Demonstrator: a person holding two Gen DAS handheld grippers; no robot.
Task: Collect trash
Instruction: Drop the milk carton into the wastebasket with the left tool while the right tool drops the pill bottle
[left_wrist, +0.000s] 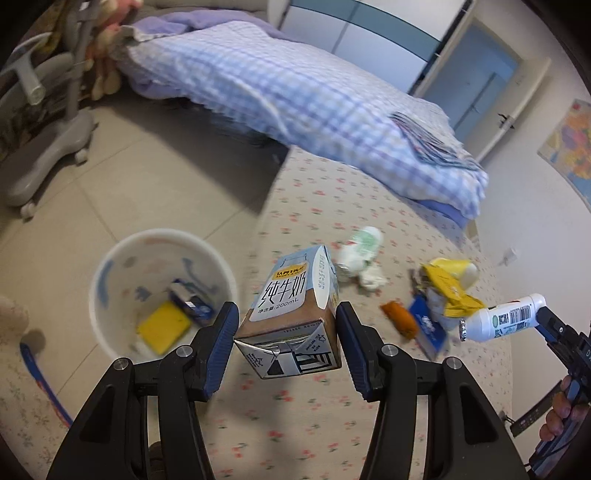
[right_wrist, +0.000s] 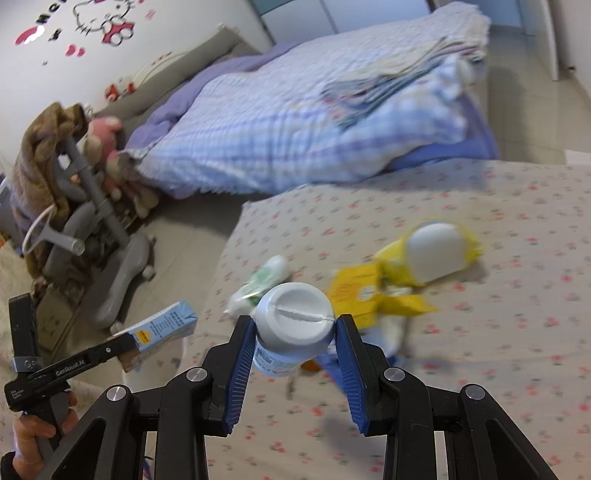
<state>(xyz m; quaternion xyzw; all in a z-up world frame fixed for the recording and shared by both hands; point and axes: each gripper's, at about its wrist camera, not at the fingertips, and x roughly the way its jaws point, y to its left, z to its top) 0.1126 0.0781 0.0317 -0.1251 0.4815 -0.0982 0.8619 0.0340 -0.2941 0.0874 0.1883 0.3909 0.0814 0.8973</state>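
My left gripper (left_wrist: 286, 330) is shut on a blue-and-white milk carton (left_wrist: 291, 306) and holds it above the flowered bed sheet, right of a white trash bin (left_wrist: 110, 266). My right gripper (right_wrist: 295, 334) is shut on a white plastic bottle (right_wrist: 293, 321); the bottle also shows in the left wrist view (left_wrist: 502, 317). The carton and left gripper show in the right wrist view (right_wrist: 159, 330). On the sheet lie a yellow wrapper with a white cup (right_wrist: 424, 258), a crumpled green-white packet (left_wrist: 360, 251), an orange piece (left_wrist: 400, 317) and a blue packet (left_wrist: 428, 325).
The bin holds a yellow sponge (left_wrist: 162, 326) and a blue box (left_wrist: 190, 299). A bed with a checked blue quilt (left_wrist: 295, 99) lies behind. A grey chair base (left_wrist: 48, 147) stands on the tiled floor at left. A blue strip (left_wrist: 44, 384) lies at the sheet's left edge.
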